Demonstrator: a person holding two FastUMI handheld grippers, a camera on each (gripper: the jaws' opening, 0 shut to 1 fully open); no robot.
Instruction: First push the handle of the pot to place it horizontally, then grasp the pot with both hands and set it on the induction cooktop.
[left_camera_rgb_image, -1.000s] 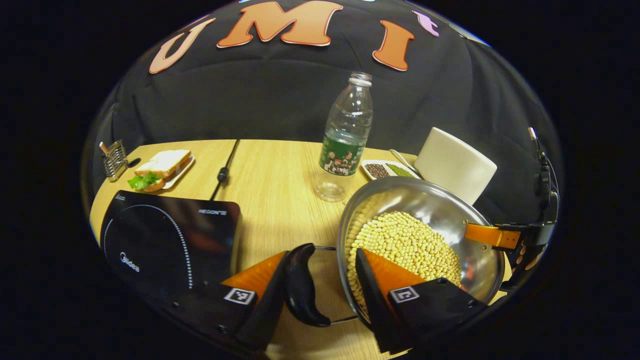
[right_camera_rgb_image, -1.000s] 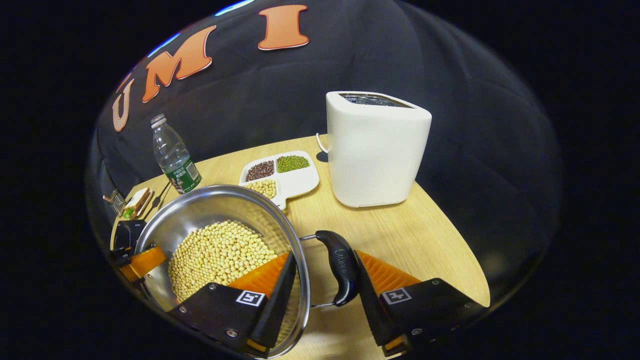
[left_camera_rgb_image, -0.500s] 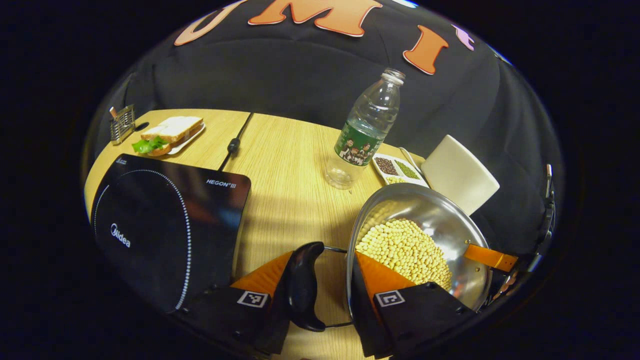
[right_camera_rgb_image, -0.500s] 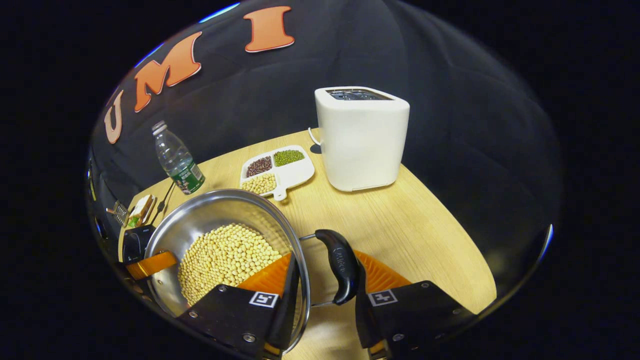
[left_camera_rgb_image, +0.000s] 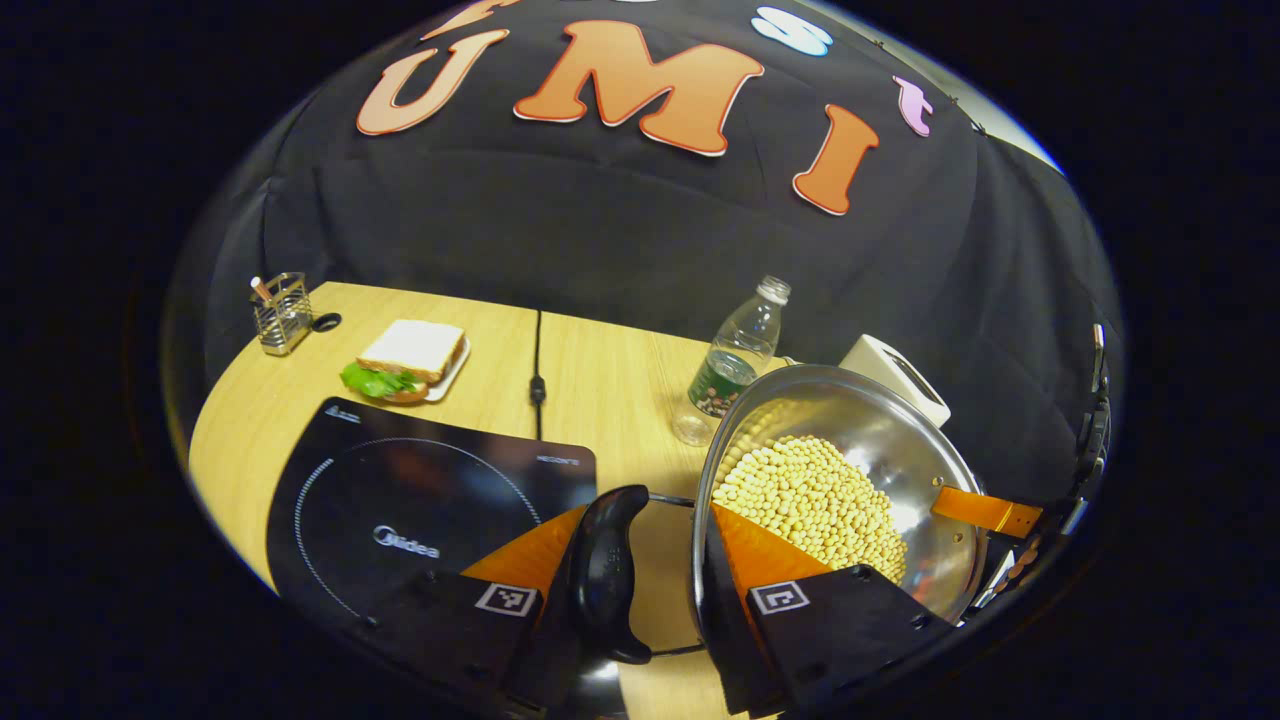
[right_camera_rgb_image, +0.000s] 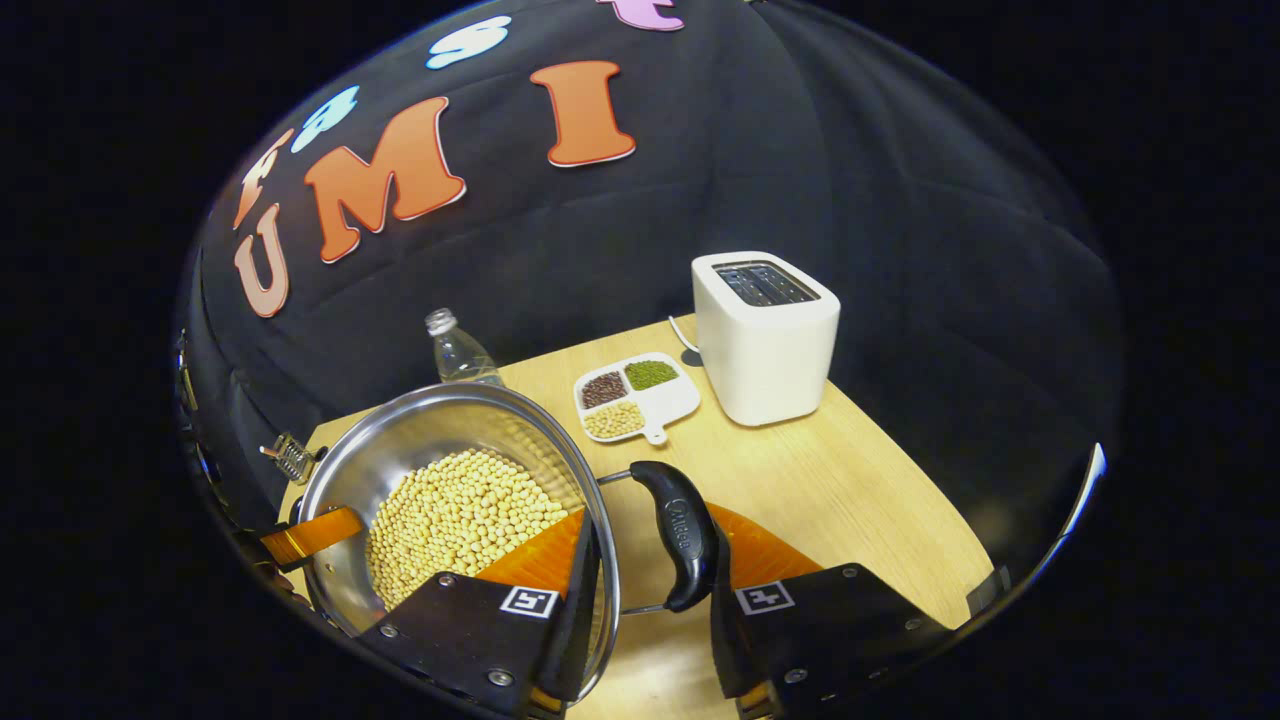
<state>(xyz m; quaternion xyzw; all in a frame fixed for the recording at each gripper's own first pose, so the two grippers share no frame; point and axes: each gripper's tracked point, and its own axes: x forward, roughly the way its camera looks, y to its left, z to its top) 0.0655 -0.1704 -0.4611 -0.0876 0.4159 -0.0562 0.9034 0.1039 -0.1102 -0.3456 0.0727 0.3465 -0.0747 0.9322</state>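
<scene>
Fingers (left_camera_rgb_image: 740, 540) inside bean-filled pot (left_camera_rgb_image: 880, 440)

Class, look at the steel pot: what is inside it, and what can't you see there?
The pot holds a heap of pale yellow beans. One finger of each gripper dips inside the rim. The pot's bottom is hidden under the beans.

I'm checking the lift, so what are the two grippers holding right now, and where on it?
Both hold the pot of beans: left gripper clamps one black side handle against the rim, right gripper the other handle.
</scene>
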